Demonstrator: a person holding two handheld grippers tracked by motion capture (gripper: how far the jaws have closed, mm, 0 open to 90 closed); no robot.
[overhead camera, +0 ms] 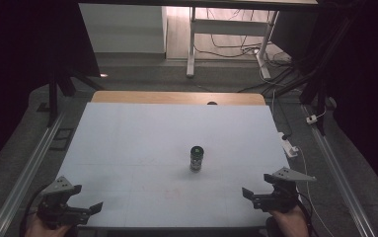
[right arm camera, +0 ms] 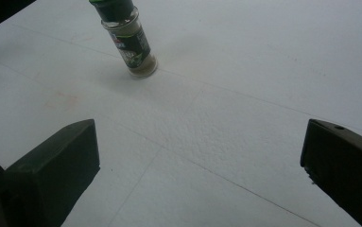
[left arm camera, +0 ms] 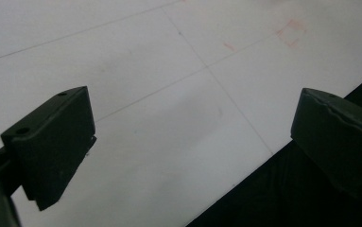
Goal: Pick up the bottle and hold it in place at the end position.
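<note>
White table (overhead camera: 127,138) carries one glass spice jar (overhead camera: 196,158), standing upright near the centre, long axis vertical, green cap up. Nothing looks begun: the jar stands untouched, well apart from both grippers. Left gripper (overhead camera: 92,210) at seven o'clock and right gripper (overhead camera: 249,196) at five o'clock both gape wide, empty.
</note>
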